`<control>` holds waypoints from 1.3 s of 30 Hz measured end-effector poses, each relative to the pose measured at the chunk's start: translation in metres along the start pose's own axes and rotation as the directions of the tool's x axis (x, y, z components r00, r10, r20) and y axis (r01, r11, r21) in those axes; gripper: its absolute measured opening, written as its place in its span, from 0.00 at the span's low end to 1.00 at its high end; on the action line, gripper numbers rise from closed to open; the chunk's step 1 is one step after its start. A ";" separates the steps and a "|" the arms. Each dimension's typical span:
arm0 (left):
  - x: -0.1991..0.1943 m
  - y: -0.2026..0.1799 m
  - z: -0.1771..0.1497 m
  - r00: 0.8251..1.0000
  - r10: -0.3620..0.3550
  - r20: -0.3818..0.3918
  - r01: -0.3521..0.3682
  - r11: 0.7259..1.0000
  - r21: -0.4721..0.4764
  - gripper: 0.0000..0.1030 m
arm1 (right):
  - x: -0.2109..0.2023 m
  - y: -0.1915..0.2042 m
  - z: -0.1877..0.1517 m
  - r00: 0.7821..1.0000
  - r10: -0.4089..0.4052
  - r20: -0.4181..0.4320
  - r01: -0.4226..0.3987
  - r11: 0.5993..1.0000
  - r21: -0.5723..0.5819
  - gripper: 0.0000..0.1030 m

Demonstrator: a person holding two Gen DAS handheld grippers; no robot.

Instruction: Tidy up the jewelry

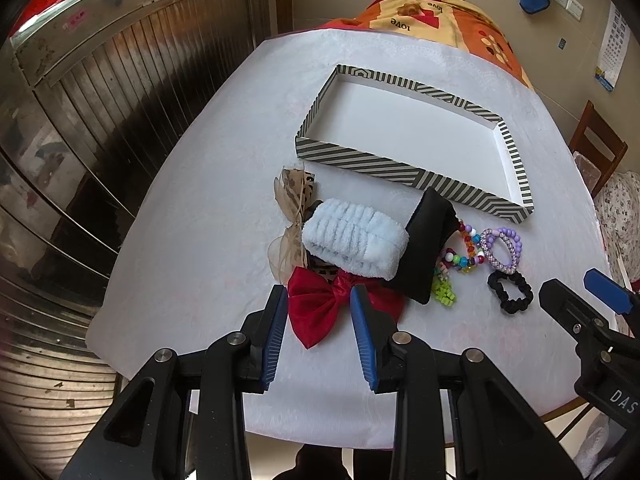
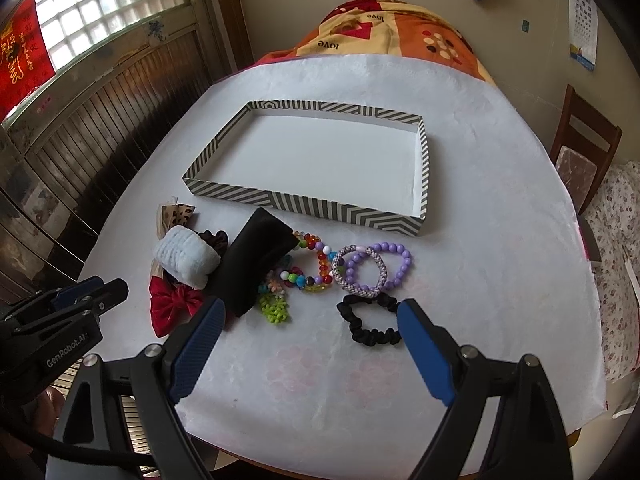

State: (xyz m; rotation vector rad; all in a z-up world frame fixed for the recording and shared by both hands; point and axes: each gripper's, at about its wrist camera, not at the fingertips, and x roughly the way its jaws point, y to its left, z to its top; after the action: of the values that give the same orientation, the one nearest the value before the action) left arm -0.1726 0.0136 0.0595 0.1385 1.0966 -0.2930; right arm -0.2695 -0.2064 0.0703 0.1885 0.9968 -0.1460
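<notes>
A shallow black-and-white striped box (image 1: 400,170) (image 2: 304,201) lies empty on the white table. In front of it sits a pile: a beige ribbon bow (image 1: 290,208), a pale blue fluffy band (image 1: 352,240) (image 2: 188,260), a black fabric pouch (image 1: 424,248) (image 2: 252,264), a red bow (image 1: 316,308) (image 2: 172,304), coloured bead bracelets (image 2: 316,264), purple bracelets (image 2: 376,268), a green clip (image 2: 274,308) and a black scrunchie (image 1: 510,292) (image 2: 370,324). My left gripper (image 1: 319,296) hovers open over the red bow. My right gripper (image 2: 310,312) stands wide open, its right finger beside the scrunchie.
The round table's white cloth (image 2: 320,392) spreads out bare in front of the pile. A wooden chair (image 2: 580,148) stands at the right edge. A patterned orange quilt (image 2: 380,28) lies behind the table, and dark wooden panelling (image 1: 100,120) runs along the left.
</notes>
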 end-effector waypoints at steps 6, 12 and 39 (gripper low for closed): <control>0.002 0.001 0.000 1.000 -0.002 -0.003 0.002 1.000 0.000 0.23 | 0.003 0.003 0.000 1.000 0.005 -0.007 -0.005 1.000 -0.005 0.88; 0.004 0.002 0.001 1.000 -0.006 -0.002 0.006 1.000 0.006 0.23 | 0.005 0.004 0.002 1.000 0.010 -0.016 -0.010 1.000 -0.006 0.88; 0.020 0.015 0.009 0.999 -0.021 -0.044 0.020 1.000 -0.019 0.23 | 0.027 0.006 0.011 0.997 0.026 -0.070 -0.026 1.000 -0.004 0.88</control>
State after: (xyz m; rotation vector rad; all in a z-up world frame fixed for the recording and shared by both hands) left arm -0.1522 0.0220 0.0453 0.1173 1.1450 -0.2990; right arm -0.2444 -0.2037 0.0536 0.2030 1.0636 -0.1135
